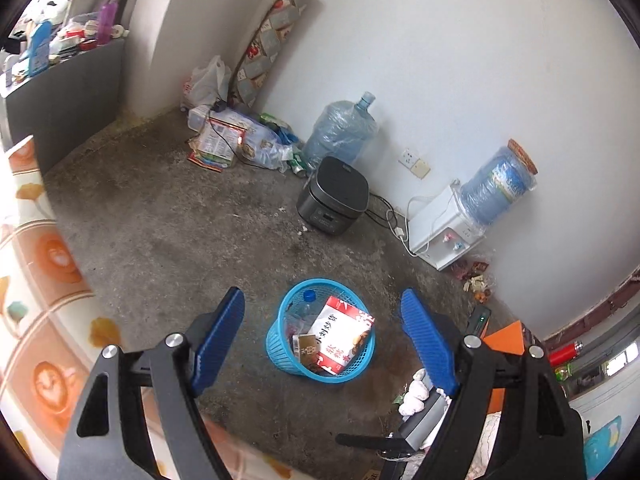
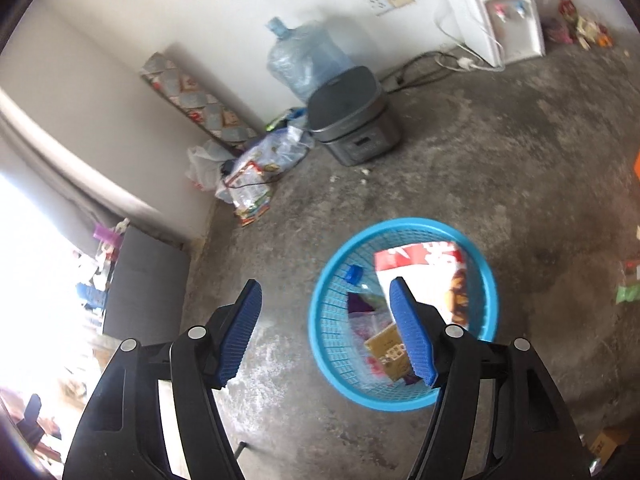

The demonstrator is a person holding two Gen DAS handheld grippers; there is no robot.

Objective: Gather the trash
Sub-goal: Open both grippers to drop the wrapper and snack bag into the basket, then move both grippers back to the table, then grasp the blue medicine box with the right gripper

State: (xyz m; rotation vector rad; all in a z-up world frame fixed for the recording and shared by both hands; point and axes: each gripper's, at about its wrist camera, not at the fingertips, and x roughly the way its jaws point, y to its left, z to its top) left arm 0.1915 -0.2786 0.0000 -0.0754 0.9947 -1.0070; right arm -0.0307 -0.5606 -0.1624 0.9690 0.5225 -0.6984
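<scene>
On the left of the left wrist view a patterned orange cloth (image 1: 36, 272) fills the edge, and a grey cabinet (image 1: 68, 100) stands above it with bottles on top. A pile of bags and wrappers (image 1: 236, 140) lies in the corner of the concrete floor (image 1: 152, 232). Further right sit a big water jug (image 1: 340, 132), a dark rice cooker (image 1: 334, 196) and a white water dispenser (image 1: 444, 228) against the wall.

The left gripper (image 1: 322, 302) is spread wide and holds nothing. The blue basket (image 1: 280, 340) stands on the floor between its fingers, apart from both. Inside are a red and white snack bag (image 1: 344, 332), a plastic bottle (image 1: 306, 304) and a small brown box (image 1: 306, 345).

In the right wrist view the right gripper (image 2: 326, 286) is also spread wide and holds nothing. The basket (image 2: 486, 280) lies under its right finger (image 2: 412, 332); whether they touch I cannot tell. More wrappers (image 2: 580, 26) lie beside the dispenser (image 2: 500, 12).
</scene>
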